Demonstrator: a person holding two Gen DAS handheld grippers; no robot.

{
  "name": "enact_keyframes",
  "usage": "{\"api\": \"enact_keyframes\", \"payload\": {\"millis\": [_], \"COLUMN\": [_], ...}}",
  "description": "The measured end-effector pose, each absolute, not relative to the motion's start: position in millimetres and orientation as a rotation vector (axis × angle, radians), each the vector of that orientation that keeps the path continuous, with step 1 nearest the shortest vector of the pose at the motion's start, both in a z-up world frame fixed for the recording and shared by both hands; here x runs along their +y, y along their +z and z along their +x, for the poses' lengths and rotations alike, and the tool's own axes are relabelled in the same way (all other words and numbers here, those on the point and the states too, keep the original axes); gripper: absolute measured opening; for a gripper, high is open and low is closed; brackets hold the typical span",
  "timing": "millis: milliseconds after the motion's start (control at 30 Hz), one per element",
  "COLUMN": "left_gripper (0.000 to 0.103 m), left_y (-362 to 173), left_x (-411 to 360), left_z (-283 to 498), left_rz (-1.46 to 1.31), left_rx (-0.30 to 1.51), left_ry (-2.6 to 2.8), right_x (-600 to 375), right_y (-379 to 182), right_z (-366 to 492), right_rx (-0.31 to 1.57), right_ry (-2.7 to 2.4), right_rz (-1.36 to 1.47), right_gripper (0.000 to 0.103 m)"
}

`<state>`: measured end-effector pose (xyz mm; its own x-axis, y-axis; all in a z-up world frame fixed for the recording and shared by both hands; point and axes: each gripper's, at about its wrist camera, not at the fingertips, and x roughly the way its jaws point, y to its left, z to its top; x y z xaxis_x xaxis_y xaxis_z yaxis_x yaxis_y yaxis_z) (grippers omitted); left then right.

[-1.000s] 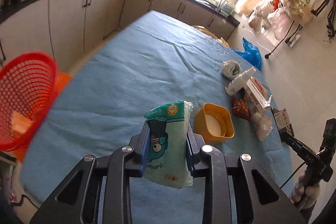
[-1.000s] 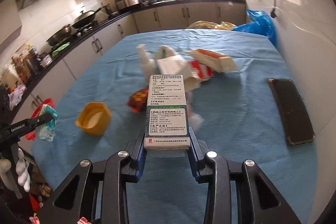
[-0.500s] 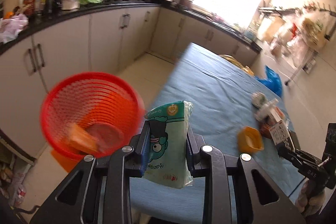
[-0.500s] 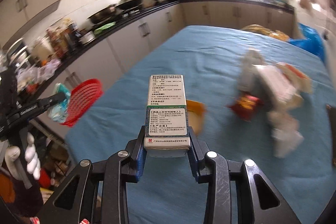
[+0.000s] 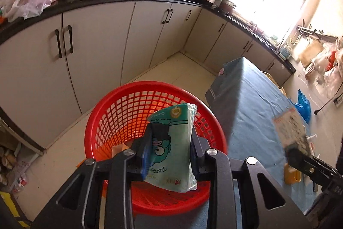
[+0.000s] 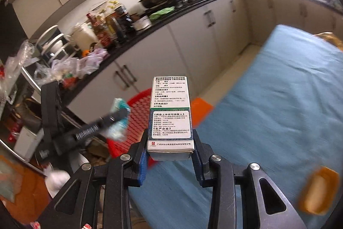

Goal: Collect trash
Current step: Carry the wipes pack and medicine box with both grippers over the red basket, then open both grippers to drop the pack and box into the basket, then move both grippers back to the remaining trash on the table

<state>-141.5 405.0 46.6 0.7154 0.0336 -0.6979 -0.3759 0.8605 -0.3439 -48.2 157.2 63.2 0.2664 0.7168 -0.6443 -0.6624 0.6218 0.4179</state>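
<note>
In the left wrist view my left gripper (image 5: 171, 140) is shut on a green tissue pack (image 5: 171, 153) with a cartoon face, held upright above the red mesh basket (image 5: 120, 96) on the floor. A pale orange piece (image 5: 120, 149) lies inside the basket. In the right wrist view my right gripper (image 6: 170, 143) is shut on a white and green medicine box (image 6: 170, 115), over the near corner of the blue table (image 6: 278, 100). The basket (image 6: 137, 119) lies beyond the box, with the left gripper (image 6: 120, 115) and its pack (image 6: 118, 104) over it. The left view shows the right gripper (image 5: 300, 156) blurred.
White kitchen cabinets (image 5: 96, 53) under a black counter with bottles and pans run behind the basket. A yellow container (image 6: 317, 192) sits on the blue cloth near the right gripper. An orange object (image 6: 199, 111) stands on the floor between basket and table. Bags hang by the far wall (image 5: 328, 70).
Both grippers have swung left off the table toward the basket, each keeping its load. The left one now hangs over the basket; the right one has reached the table's corner.
</note>
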Motion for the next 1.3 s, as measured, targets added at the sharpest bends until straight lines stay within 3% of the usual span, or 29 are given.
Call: {"api": "enact_keyframes", "payload": {"millis": [133,267,533,1300], "left_gripper": [0.040,0.052,0.058,0.085], "left_y": [43.7,46.0,53.5,88.0], "left_x": [413.4,416.8,410.2,285.1], "left_z": [-144.1,-150.8,-162.8,-188.7], "left_rz": [-0.497,-0.472,-0.426,-0.126], "left_rx": [0.737,0.717,0.703,0.626], "left_ry": [0.245,0.272,0.315,0.383], "right_x": [196.9,216.7,180.9,19.2], "right_y": [51.1,39.8,39.2,36.3], "right_z": [-36.5,-27.1,-26.6,-78.1], "right_rx": [0.942,0.961,0.949,0.911], "right_ry": [0.987,0.995,0.920,0.686], "right_rz": [0.103,0.147,0.139,0.156], "right_gripper": [0.039,0.063,0.064,0.068]}}
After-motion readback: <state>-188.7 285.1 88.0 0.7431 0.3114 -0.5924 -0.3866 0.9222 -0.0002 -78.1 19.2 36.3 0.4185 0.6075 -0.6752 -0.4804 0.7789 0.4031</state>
